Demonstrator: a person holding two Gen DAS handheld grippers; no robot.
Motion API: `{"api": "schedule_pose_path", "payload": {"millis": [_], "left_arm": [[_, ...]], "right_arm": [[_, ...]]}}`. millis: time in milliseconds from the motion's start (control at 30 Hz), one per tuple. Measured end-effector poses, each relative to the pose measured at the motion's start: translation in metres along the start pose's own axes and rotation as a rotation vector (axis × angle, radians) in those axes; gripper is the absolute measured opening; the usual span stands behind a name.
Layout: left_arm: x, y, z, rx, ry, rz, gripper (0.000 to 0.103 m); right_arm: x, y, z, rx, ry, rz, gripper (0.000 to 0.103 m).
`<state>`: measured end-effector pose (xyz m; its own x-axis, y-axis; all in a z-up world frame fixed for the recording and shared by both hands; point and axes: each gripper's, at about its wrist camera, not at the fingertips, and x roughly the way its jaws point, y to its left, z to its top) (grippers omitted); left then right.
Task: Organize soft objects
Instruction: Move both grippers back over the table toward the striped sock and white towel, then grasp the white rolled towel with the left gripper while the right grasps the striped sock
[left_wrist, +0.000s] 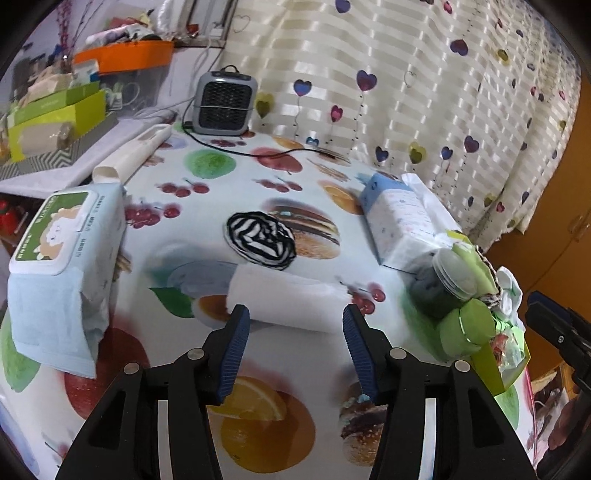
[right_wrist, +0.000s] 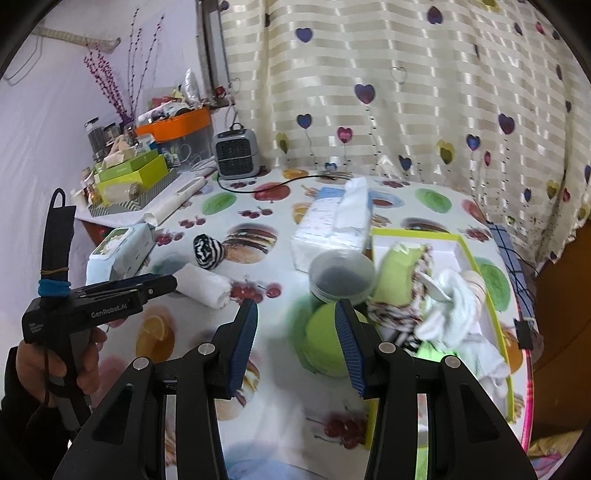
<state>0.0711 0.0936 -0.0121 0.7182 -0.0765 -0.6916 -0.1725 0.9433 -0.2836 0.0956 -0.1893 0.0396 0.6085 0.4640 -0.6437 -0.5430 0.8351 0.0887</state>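
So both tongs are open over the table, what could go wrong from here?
1. The left tongs are lined up on the rolled white towel; a pinch at one edge could unroll it.
2. The right tongs hover by the clear plastic jar and green round lid; reaching past them could knock the jar over.
3. The yellow-rimmed box already looks full, so white cloths may spill out.
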Motion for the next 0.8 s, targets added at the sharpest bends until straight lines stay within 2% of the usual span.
{"api": "schedule_pose_path", "payload": {"millis": [167,333,500,800], "left_arm": [[-0.002,0.008,0.002,-0.009,-0.008,0.007,0.052],[0.010,0.014,0.001,-0.003,0.027,0.009,0.052],[0.009,0.021,0.003,-0.020,0.013,-0.005,0.052],[-0.010,0.043,0.004,-0.063,-0.033,0.021,0.052]], "right_arm": [[0.017,0.022,0.012,-0.051,0.006,0.048,0.045],[0.037,0.040,0.021,-0.093,0.023,0.091,0.045],[0.061,0.050,0.031,-0.114,0.054,0.119,0.045],[0.126,0.081,0.047,-0.147,0.139,0.193,0.045]]}}
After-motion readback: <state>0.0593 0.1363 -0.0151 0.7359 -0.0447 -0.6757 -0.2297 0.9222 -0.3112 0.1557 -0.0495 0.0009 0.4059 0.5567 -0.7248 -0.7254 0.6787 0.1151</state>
